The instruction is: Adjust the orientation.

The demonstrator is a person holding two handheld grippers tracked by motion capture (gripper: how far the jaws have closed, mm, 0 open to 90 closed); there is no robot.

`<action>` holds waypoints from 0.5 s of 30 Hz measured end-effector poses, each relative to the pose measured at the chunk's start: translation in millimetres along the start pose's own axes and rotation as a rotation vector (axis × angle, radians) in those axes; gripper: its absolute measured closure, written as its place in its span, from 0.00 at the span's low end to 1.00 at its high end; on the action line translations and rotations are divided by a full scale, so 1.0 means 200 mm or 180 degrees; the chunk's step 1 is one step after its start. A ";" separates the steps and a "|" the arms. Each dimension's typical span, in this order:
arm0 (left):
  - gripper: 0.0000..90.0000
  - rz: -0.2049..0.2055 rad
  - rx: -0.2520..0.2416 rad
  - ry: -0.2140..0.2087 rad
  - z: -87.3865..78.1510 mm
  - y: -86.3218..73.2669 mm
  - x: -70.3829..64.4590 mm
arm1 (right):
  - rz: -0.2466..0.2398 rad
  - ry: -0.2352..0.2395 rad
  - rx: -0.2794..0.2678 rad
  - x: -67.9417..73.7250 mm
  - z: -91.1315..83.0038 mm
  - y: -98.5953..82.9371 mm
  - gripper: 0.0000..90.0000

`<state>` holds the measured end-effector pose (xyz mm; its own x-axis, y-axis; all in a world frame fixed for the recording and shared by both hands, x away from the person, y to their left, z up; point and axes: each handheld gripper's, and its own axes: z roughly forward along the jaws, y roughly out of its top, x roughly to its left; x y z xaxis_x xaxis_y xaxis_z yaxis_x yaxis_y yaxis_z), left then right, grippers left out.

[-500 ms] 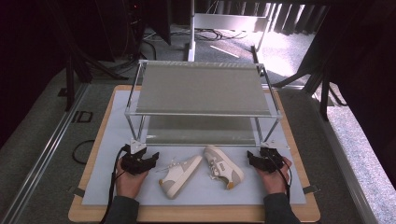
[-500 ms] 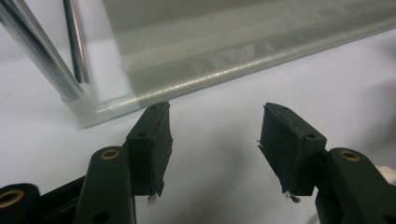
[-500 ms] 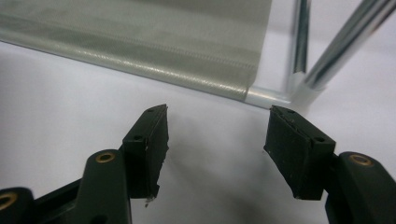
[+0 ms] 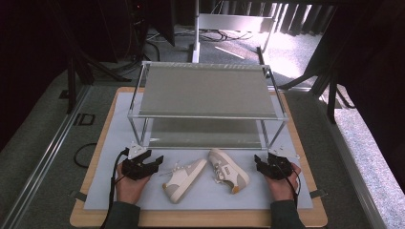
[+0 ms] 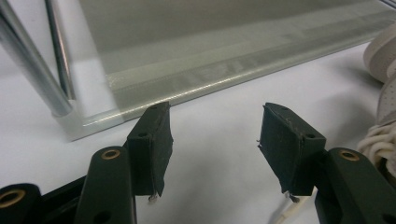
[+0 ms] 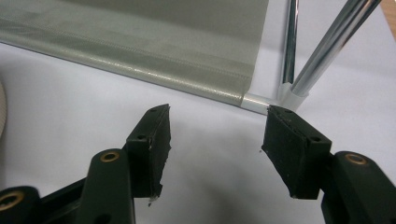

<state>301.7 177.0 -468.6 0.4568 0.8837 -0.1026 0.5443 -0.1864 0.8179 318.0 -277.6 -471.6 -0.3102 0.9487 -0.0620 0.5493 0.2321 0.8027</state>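
So we've got two white sneakers lying on the white mat in front of the shoe rack, toes angled in toward each other. The left shoe sits just beside our left gripper, and the right shoe is near our right gripper but apart from it. Both grippers rest low on the mat, jaws spread wide with nothing between them. In the left gripper view, a bit of shoe and lace shows at the edge, next to the rack's lower shelf.
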 end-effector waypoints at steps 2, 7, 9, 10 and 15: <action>0.47 -0.0007 0.0010 -0.0035 0.00 0.00 -0.01 | -0.0008 -0.0014 -0.0019 0.00 -0.01 0.00 0.45; 0.47 0.0023 -0.0002 -0.0087 -0.02 0.01 -0.02 | -0.0022 -0.0006 -0.0023 0.00 -0.01 -0.01 0.45; 0.47 0.0021 -0.0020 -0.0106 -0.02 0.01 -0.02 | -0.0025 -0.0022 -0.0022 0.00 -0.01 -0.01 0.45; 0.47 0.0028 -0.0028 -0.0141 -0.03 0.01 -0.03 | -0.0025 -0.0021 -0.0022 -0.01 -0.02 -0.01 0.45; 0.47 0.0022 -0.0011 -0.0248 -0.04 0.01 -0.05 | -0.0036 -0.0037 -0.0047 -0.01 -0.03 -0.01 0.45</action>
<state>291.6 171.9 -461.7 0.5139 0.8462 -0.1406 0.5385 -0.1906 0.8208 313.1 -280.6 -470.1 -0.3071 0.9485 -0.0780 0.5344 0.2397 0.8106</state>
